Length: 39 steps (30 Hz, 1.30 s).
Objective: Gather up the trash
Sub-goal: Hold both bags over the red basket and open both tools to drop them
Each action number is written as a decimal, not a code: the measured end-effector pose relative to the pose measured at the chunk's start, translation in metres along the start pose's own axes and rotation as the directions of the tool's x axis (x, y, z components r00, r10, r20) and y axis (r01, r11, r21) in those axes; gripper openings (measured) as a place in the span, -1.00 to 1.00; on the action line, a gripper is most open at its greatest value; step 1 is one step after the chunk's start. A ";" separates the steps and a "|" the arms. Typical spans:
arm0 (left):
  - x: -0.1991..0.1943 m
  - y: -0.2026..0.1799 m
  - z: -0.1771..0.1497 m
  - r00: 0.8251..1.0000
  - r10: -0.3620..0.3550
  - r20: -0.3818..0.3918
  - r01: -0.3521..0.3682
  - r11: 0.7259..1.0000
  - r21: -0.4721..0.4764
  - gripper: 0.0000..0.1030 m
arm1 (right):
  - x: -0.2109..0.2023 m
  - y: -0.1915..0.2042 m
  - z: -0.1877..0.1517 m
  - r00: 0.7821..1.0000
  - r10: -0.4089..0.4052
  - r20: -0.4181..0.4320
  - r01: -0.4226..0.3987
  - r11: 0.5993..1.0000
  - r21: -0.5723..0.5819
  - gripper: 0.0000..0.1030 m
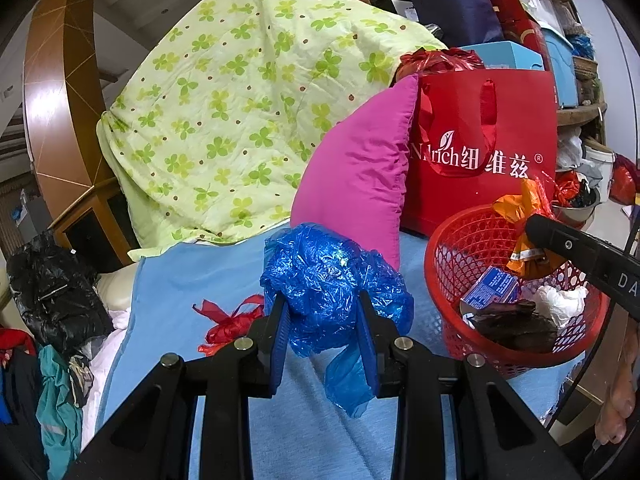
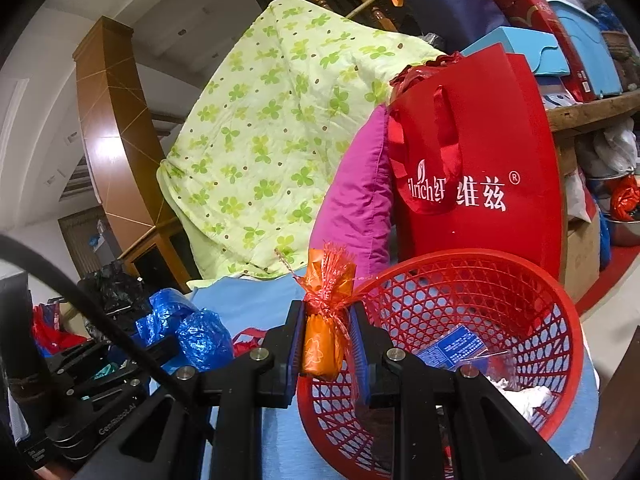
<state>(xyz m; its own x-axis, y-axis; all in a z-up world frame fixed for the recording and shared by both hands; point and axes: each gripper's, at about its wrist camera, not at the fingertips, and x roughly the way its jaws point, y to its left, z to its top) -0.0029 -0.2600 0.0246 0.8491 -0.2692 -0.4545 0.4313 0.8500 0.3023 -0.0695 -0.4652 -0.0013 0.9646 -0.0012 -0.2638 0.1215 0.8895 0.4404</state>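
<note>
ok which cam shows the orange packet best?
Right wrist. The orange packet sits centre frame, clamped between the right gripper pads, red mesh wrap and tie visible, at the red basket rim. Left wrist shows the packet only at the edge, over the basket, partly hidden by the right gripper's black finger.

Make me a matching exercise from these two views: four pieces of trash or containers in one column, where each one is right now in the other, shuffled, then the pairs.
Things
1. blue plastic bag
2. orange packet
3. white tissue
4. red ribbon scrap

Places
A. inside the red basket
B. lying loose on the blue sheet
C. clamped in the right gripper
D. clamped in the left gripper

Pairs: 1-D, 2-C, 3-A, 4-B
</note>
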 end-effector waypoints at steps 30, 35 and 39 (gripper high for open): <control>-0.009 -0.023 0.013 0.999 -0.029 0.032 0.028 0.999 0.046 -0.35 | -0.017 -0.019 0.003 0.999 -0.025 0.035 0.023 0.998 0.051 -0.53; -0.009 -0.028 0.018 0.999 -0.038 0.039 0.036 0.998 0.056 -0.35 | -0.021 -0.020 0.003 0.999 -0.031 0.040 0.028 0.998 0.058 -0.53; -0.010 -0.034 0.022 0.998 -0.048 0.048 0.045 0.997 0.062 -0.34 | -0.023 -0.024 0.003 0.998 -0.038 0.044 0.035 0.997 0.072 -0.53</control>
<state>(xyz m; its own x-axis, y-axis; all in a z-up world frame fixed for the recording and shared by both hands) -0.0194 -0.2960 0.0373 0.8409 -0.3313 -0.4278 0.4873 0.8074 0.3327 -0.0936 -0.4877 -0.0030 0.9686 -0.0549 -0.2424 0.1713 0.8539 0.4914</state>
